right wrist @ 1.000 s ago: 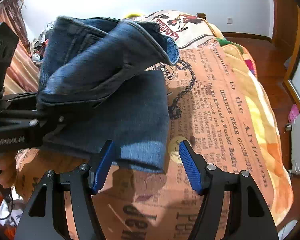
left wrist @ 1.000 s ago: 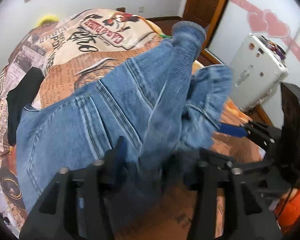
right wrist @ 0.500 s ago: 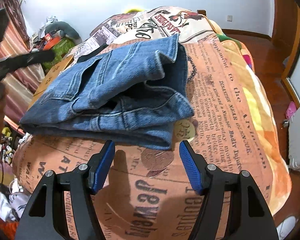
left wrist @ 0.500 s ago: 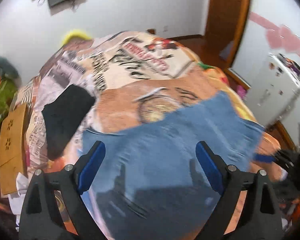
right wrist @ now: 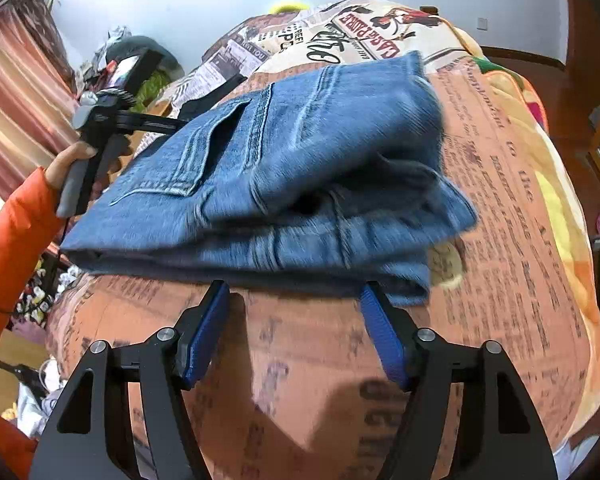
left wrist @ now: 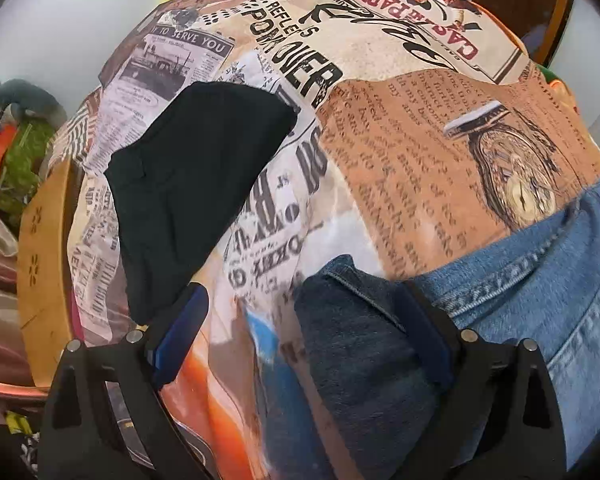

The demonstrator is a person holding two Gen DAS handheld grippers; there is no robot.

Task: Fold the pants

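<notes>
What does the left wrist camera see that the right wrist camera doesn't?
Only the left wrist view shows the black garment spread out fully on the bedspread, plus the pocket-watch print.

Only the right wrist view shows the jeans as a whole folded stack with a back pocket on top, the person's left hand, orange sleeve and a curtain.

Both show jeans lying on the newspaper-print bedspread, with open tongs, left and right, holding nothing.

Black garment [left wrist: 192,184] on newsprint-patterned bedspread [left wrist: 412,128]
</notes>
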